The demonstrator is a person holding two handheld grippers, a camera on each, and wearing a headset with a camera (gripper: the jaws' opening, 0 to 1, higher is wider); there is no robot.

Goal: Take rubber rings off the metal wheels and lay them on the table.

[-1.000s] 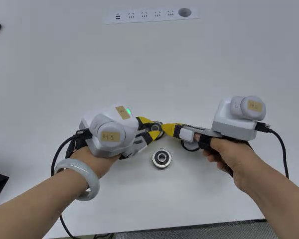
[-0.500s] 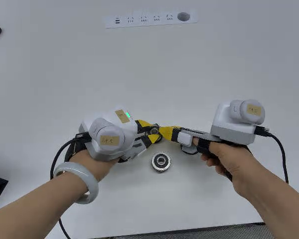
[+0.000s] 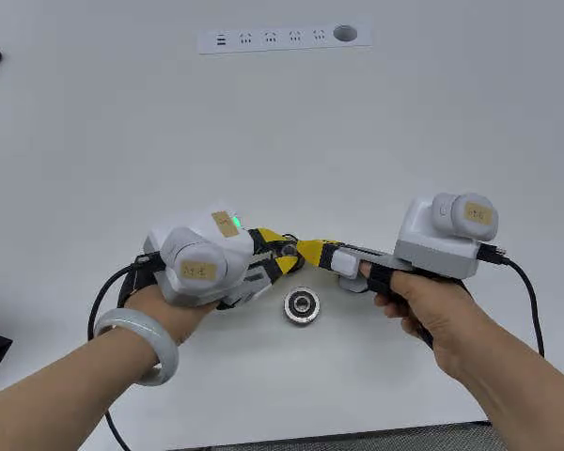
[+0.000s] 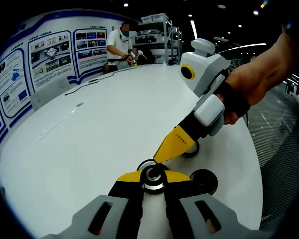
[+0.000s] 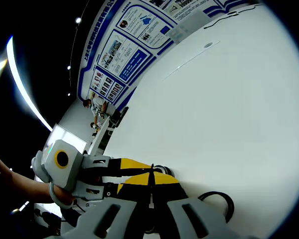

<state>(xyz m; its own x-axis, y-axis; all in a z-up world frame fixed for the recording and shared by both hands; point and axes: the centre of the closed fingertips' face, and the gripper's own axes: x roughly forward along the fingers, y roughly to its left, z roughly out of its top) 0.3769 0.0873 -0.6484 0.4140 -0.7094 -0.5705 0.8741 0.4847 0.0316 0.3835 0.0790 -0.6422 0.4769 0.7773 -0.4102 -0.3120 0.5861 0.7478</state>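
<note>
Rubber ring (image 4: 143, 165) has not come off the metal wheel (image 4: 152, 180) yet. The left gripper (image 3: 284, 256) stays clamped on that wheel and the right gripper (image 3: 305, 248) is pinched shut on the ring's edge, tip to tip with it. The peel has barely started, and a bare wheel (image 3: 303, 305) lies below both.

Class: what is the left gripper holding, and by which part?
The left gripper holds a metal wheel, clamped across its rim between the jaw tips.

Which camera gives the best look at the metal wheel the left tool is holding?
The left gripper view: the metal wheel sits close and centred between the left tool's jaws. The head view shows it small and half hidden. The right gripper view shows a sliver of it past the right tool.
</note>
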